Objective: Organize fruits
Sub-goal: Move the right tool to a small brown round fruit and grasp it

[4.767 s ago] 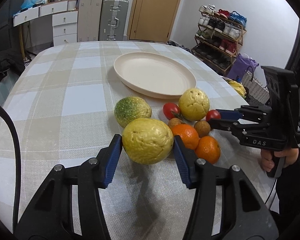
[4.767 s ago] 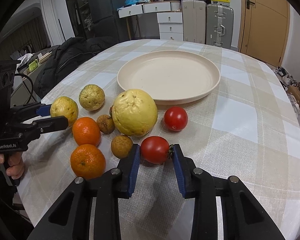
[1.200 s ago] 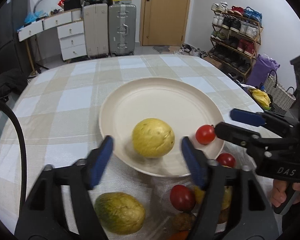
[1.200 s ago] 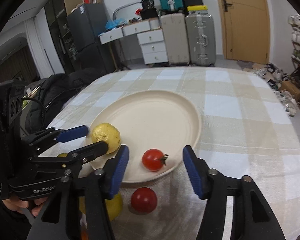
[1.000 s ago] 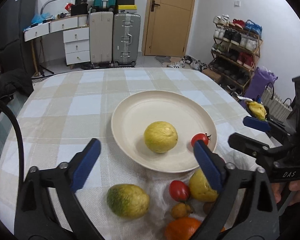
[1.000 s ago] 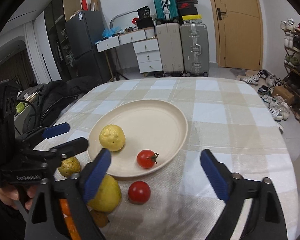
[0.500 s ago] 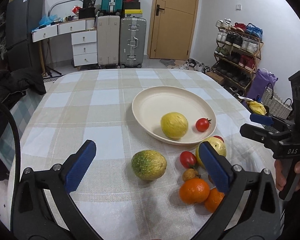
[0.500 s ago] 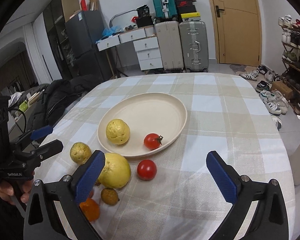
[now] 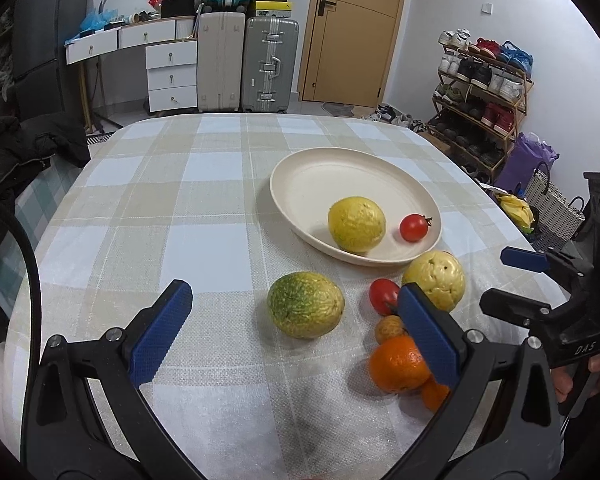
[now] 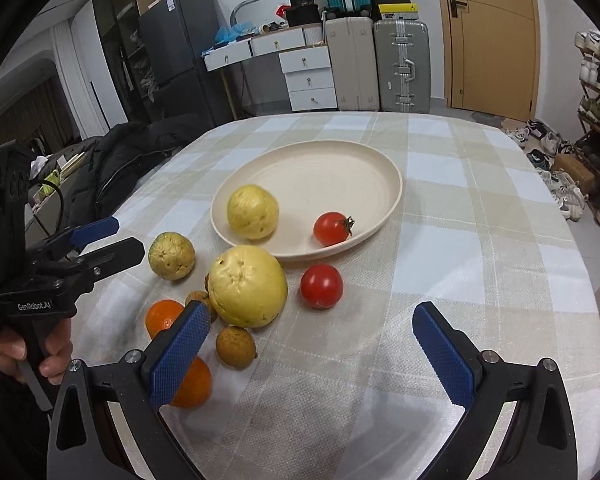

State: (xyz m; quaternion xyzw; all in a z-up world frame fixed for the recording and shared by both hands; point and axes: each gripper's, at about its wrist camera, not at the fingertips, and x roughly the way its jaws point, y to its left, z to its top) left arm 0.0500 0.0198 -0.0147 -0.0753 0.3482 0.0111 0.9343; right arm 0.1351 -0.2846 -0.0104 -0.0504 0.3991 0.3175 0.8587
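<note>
A cream plate (image 9: 312, 176) (image 10: 340, 168) holds a yellow fruit (image 9: 356, 224) (image 10: 253, 212) and a small tomato (image 9: 413, 227) (image 10: 332, 229). On the cloth in front of it lie a green-yellow fruit (image 9: 305, 305) (image 10: 171, 256), a large yellow fruit (image 9: 434, 286) (image 10: 247, 286), a second tomato (image 9: 382, 296) (image 10: 321, 285), oranges (image 9: 396, 364) (image 10: 162, 316) and small brown fruits (image 10: 235, 347). My left gripper (image 9: 294, 336) is open and empty, above the green-yellow fruit. My right gripper (image 10: 312, 350) is open and empty, near the second tomato.
The table has a checked cloth (image 9: 204, 168). A dark coat (image 10: 132, 152) lies off its left edge. Suitcases (image 9: 270, 64), drawers and a door stand behind; a shoe rack (image 9: 480, 92) is at the right.
Both grippers let go of the yellow fruit and the tomato on the plate, opened wide and drew back toward me. More of the loose fruit shows now.
</note>
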